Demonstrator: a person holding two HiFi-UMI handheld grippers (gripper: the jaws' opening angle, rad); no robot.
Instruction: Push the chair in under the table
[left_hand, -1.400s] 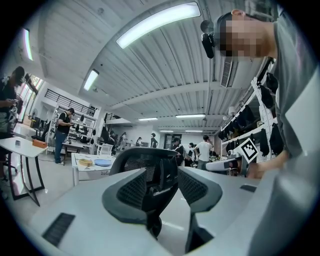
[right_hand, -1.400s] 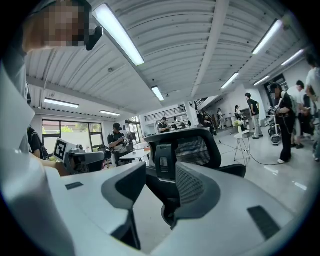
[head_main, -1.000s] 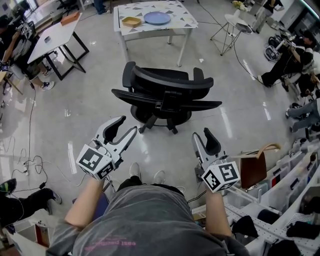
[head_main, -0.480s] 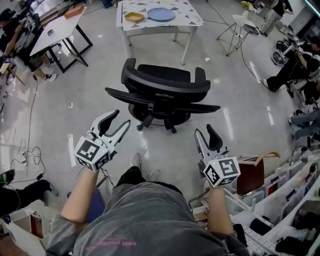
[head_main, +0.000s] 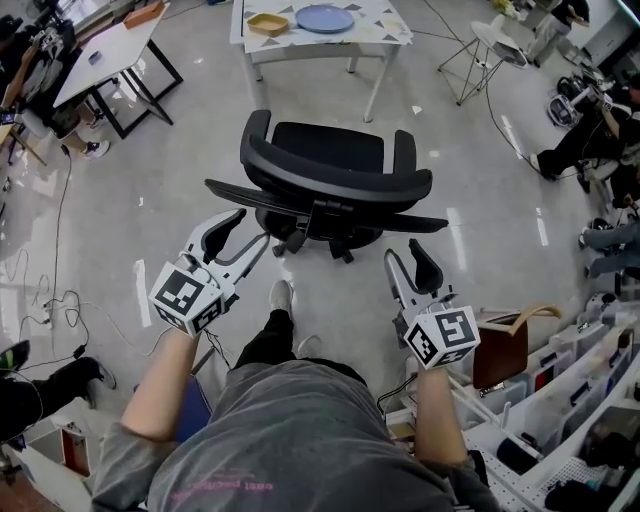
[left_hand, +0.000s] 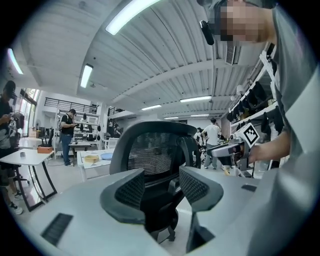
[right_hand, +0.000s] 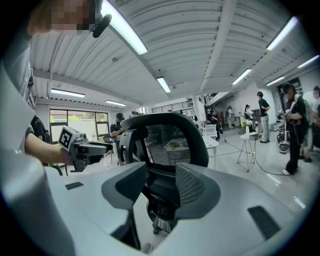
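A black mesh office chair (head_main: 330, 170) stands on the grey floor with its backrest toward me and its seat facing the white patterned table (head_main: 300, 45) beyond it. My left gripper (head_main: 252, 230) hovers just short of the backrest's left end; its jaws are opening and nothing is between them. In the left gripper view the chair's back (left_hand: 155, 150) fills the gap ahead of that gripper (left_hand: 161, 177). My right gripper (head_main: 406, 255) is open and empty, a little short of the backrest's right end. The backrest (right_hand: 170, 140) looms ahead of it (right_hand: 161, 172). Neither gripper touches the chair.
A blue plate (head_main: 325, 18) and a yellow bowl (head_main: 265, 24) lie on the table. A white desk (head_main: 100, 55) stands far left and a small stand (head_main: 497, 45) far right. Cables (head_main: 60, 300) trail on the left floor. A brown bag (head_main: 505, 345) and shelving (head_main: 590, 400) crowd my right.
Both grippers and I have moved forward toward the chair's back, so the chair sits closer. The chair itself has not shifted on the floor.
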